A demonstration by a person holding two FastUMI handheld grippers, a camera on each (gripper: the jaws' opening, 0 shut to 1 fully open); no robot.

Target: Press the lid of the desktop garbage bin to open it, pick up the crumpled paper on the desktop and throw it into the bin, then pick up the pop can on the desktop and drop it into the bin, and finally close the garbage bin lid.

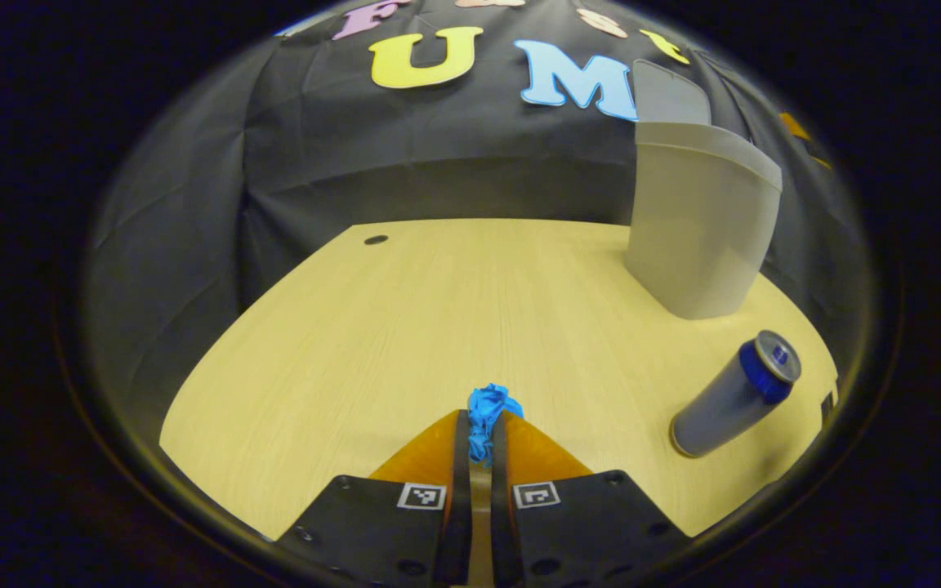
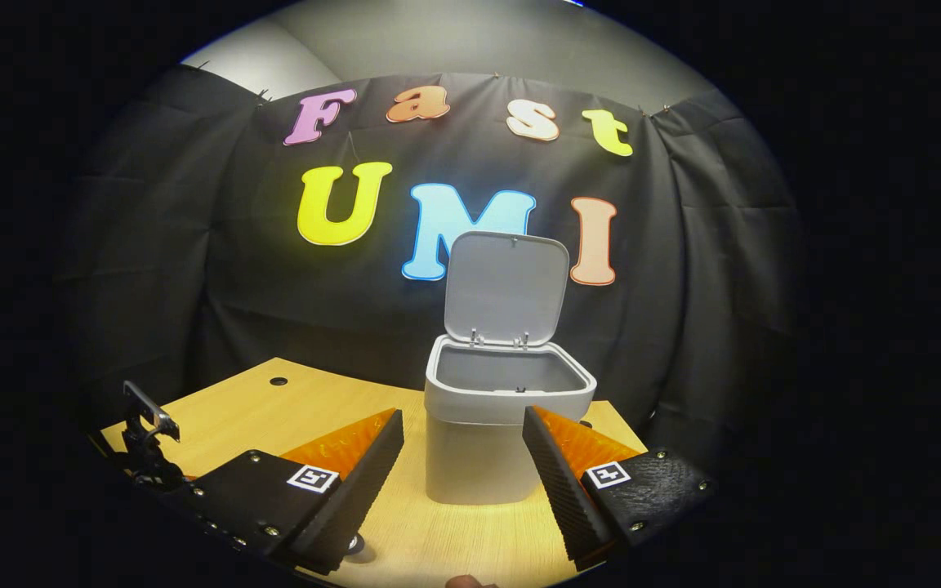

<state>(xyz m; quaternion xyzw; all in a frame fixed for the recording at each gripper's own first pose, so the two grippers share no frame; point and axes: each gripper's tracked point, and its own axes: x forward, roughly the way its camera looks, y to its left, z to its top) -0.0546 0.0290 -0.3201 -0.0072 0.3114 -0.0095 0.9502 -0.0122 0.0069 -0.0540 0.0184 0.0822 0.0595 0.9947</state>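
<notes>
Already the bin [image 2: 508, 408] stood with its lid [image 2: 506, 287] up, the left gripper [image 1: 480, 433] pinched tight on the paper [image 1: 488, 412] well short of the bin, the can [image 1: 733, 394] lay untouched near the bin, and the right gripper [image 2: 462, 465] gaped wide before the bin.

Grey bin [image 2: 483, 457] upright, lid [image 2: 506, 287] raised; blue crumpled paper [image 1: 488, 412] (pinched); grey-blue can [image 1: 733, 395] standing nearby.
</notes>
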